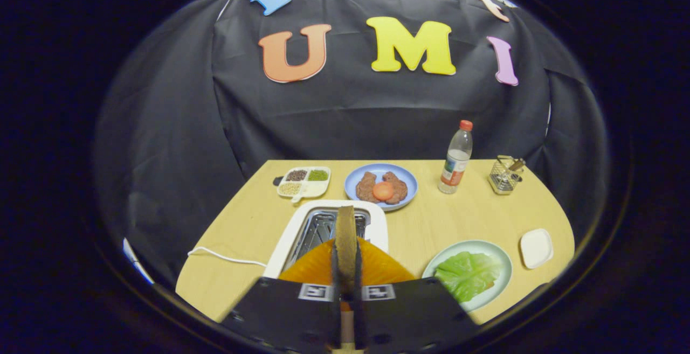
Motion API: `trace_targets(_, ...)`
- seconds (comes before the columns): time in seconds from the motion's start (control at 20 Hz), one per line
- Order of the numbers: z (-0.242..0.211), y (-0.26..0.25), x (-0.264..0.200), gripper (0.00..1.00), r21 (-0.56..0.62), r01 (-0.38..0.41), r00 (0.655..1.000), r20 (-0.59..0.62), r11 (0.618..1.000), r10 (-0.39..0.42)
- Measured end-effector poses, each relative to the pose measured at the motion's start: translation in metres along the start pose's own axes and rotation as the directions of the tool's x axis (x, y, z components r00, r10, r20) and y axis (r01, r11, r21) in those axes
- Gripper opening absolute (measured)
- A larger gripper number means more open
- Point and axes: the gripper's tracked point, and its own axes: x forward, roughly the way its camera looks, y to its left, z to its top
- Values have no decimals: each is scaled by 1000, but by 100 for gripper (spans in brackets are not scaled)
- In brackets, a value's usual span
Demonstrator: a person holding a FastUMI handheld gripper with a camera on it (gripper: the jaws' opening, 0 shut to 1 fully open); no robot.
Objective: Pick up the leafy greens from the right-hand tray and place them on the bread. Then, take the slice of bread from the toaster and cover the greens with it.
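The gripper (345, 284) hangs above the toaster (329, 230), fingers pinched on an upright bread slice (345, 235); greens (467, 275) lie at three o'clock.

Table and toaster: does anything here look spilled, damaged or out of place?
Nothing stands out. The gripper is shut on the bread slice, upright above the toaster; the greens lie neatly on their plate.

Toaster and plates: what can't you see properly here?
- Toaster: its near end hides behind the bread slice clamped in the hand-held gripper.
- Bread under the lettuce on the pale green plate: covered, in the gripper view.
- Wire basket: contents too small to make out.
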Motion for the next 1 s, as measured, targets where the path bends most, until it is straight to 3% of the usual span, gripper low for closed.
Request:
trace_targets(0.05,4,3,-3,1,6,-17,1000,3,1000,17)
trace_targets(0.35,52,-9,-43,1,66,-45,995,88,997,39)
trace_targets(0.65,94,-62,-87,0,68,-16,984,176,998,4)
trace_targets(1.0,71,-138,-90,1,58,53,983,173,997,-63)
